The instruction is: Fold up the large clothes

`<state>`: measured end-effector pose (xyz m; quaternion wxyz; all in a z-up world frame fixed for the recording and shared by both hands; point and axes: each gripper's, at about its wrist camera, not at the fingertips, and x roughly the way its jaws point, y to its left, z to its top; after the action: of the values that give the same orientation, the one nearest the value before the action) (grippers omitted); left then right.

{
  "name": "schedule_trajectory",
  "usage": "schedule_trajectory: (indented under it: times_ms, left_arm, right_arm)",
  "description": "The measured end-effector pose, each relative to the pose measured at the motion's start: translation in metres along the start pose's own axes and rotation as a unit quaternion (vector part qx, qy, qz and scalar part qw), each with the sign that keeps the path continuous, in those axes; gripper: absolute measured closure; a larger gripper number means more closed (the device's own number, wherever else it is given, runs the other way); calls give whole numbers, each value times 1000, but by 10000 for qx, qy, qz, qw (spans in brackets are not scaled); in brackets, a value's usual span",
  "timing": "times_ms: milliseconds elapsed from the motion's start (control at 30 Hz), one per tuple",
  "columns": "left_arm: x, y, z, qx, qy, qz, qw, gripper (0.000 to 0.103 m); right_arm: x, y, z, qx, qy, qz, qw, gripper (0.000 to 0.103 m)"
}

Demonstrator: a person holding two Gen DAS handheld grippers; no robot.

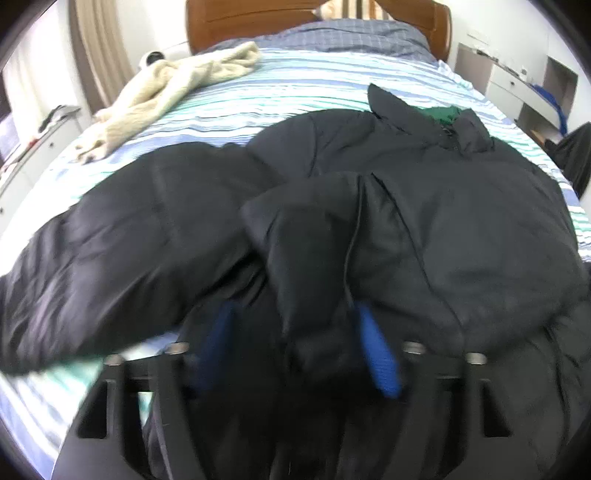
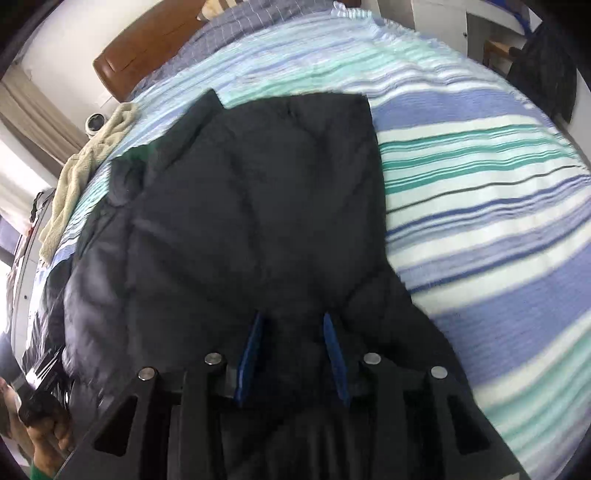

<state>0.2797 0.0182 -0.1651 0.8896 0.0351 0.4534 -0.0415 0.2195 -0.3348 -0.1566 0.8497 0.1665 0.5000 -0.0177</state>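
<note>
On the bed (image 1: 280, 85), with its blue, green and white striped sheet, lies a big dark puffy jacket (image 1: 406, 192). It is spread across the middle, with the collar (a bit of green shows inside it) pointing toward the wooden headboard (image 1: 258, 22).

The left gripper (image 1: 295, 332) has a thick fold of the jacket between its blue fingers (image 1: 376, 354), so it looks like it is pinching the cloth. The right gripper (image 2: 295, 328) is at the near edge of the jacket (image 2: 258, 206), with dark cloth between its fingers (image 2: 334, 354) too. The pictures are blurry, so I cannot tell for sure how tightly either one holds.

I think the step in hand is folding the bottom part of the jacket up toward the collar. The next move calls for both hands to lift together and lay the edge down flat, or the puffy cloth may slide and bunch up.

A cream towel (image 1: 166, 88) lies near the far left corner of the bed, well apart from the jacket. White drawers (image 1: 517, 85) stand by the wall, and a curtain (image 1: 99, 48) hangs on the left.
</note>
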Motion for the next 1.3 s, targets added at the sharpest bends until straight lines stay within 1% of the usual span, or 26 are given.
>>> schedule_trajectory:
  times_ms: [33, 67, 100, 133, 167, 200, 233, 300, 367, 433, 500, 600, 767, 933, 1000, 1100, 1167, 1233, 1300]
  left_arm:
    - [-13, 1, -6, -18, -30, -80, 10000, 23]
    - [-23, 2, -11, -33, -32, -182, 9998, 18]
    - [-39, 4, -19, -84, -59, -292, 9995, 17]
    - [-49, 4, -25, -117, -90, -350, 9993, 16]
    - [-60, 4, -32, -141, -124, -408, 9990, 14]
    - [-71, 4, -39, -165, -160, -454, 9987, 12]
    - [-82, 4, -47, -187, -198, -469, 9985, 10]
    - [-98, 4, -65, -206, -239, -429, 9986, 9]
    - [-108, 1, -80, -199, -190, -361, 9990, 9]
    - [-114, 1, -92, -190, -132, -317, 9992, 9]
    - [-120, 2, -101, -224, -98, -290, 9993, 9]
    - [-126, 5, -108, -288, -47, -280, 9992, 9]
    - [-135, 14, -116, -339, -47, -133, 9993, 9]
    - [-144, 33, -118, -514, -101, -43, 9986, 9]
    - [-147, 46, -117, -612, -125, -47, 9980, 7]
    - [-147, 81, -112, -977, -193, -177, 9949, 3]
    - [-142, 110, -108, -1299, -221, -60, 9913, 3]
    - [-133, 141, -103, -1692, -225, 34, 9853, 3]
    - [-122, 174, -99, -2212, -194, -21, 9750, 3]
  right_arm:
    - [-11, 6, -7, -138, -89, 9, 9999, 66]
    - [-25, 10, -19, -299, -157, 60, 9994, 64]
    - [-37, 14, -32, -416, -173, 102, 9989, 55]
    - [-45, 15, -41, -469, -179, 110, 9987, 43]
    - [-58, 16, -56, -522, -197, 112, 9984, 37]
    - [-68, 17, -67, -565, -251, 111, 9980, 29]
    - [-79, 18, -78, -626, -351, 93, 9974, 26]
    - [-97, 23, -98, -781, -567, -43, 9953, 26]
    - [-109, 31, -112, -814, -734, -178, 9938, 26]
    - [-117, 38, -123, -726, -846, -198, 9936, 26]
    - [-125, 45, -130, -656, -951, -128, 9932, 26]
    - [-131, 60, -141, -821, -1018, -40, 9914, 26]
    - [-130, 85, -160, -1182, -941, 9, 9885, 26]
    - [-135, 107, -179, -1430, -909, 185, 9854, 26]
    - [-134, 114, -185, -1484, -859, 278, 9848, 26]
    - [-132, 122, -194, -1637, -812, 288, 9827, 26]
    - [-132, 125, -199, -1739, -813, 270, 9810, 26]
    - [-133, 125, -202, -1773, -781, 245, 9807, 26]
    - [-133, 122, -203, -1739, -775, 232, 9814, 26]
